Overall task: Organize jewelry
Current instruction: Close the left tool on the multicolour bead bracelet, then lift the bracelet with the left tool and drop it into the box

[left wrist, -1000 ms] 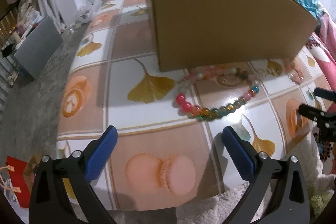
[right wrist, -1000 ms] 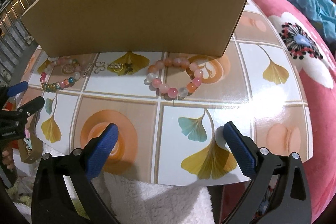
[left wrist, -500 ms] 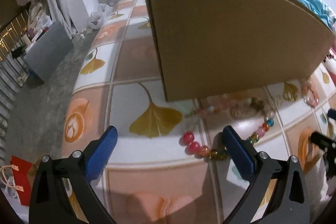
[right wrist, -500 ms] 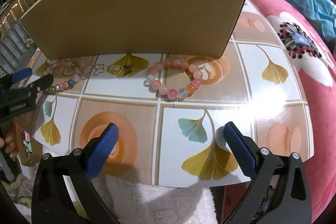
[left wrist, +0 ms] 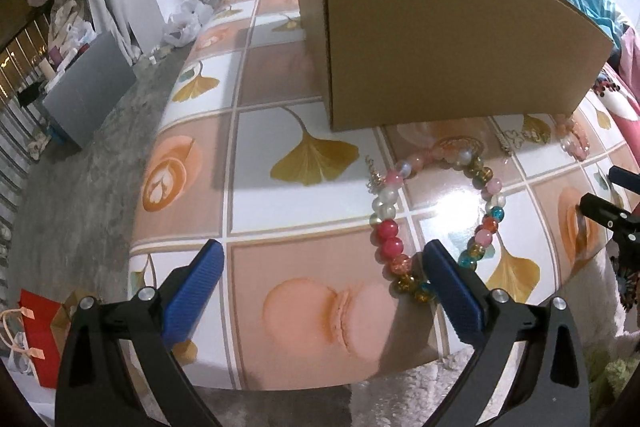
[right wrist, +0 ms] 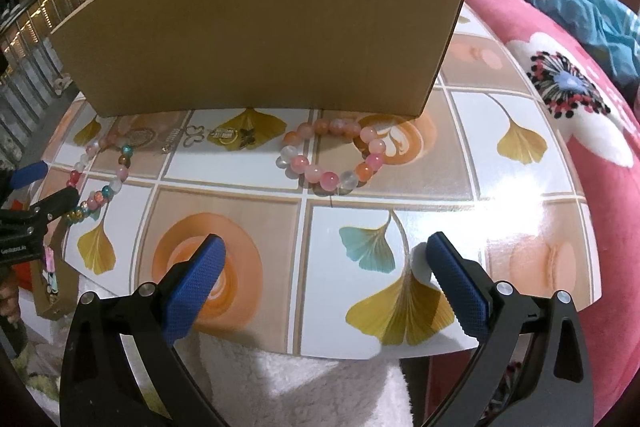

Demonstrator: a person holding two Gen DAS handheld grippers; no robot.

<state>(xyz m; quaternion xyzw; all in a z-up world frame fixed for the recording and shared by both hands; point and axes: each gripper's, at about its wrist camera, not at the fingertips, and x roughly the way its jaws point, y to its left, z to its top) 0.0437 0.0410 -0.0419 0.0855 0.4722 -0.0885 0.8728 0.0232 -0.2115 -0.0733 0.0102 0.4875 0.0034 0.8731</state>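
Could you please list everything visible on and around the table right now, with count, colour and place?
cardboard box: one, brown, standing at the back of the table.
multicoloured bead bracelet: one, red, clear, blue and amber beads, at the table's left end.
pink bead bracelet: one, pink, orange and clear beads, in front of the box's right part.
small metal jewellery pieces: a few, silver and gold, between the two bracelets.
table: one, glossy top patterned with ginkgo leaves.
pink floral blanket: one, right of the table.
red bag: one, on the floor at left.
left hand-held gripper: black with blue pads, jaws closing, its right finger over the multicoloured bracelet.
right hand-held gripper: same colours, open, empty.
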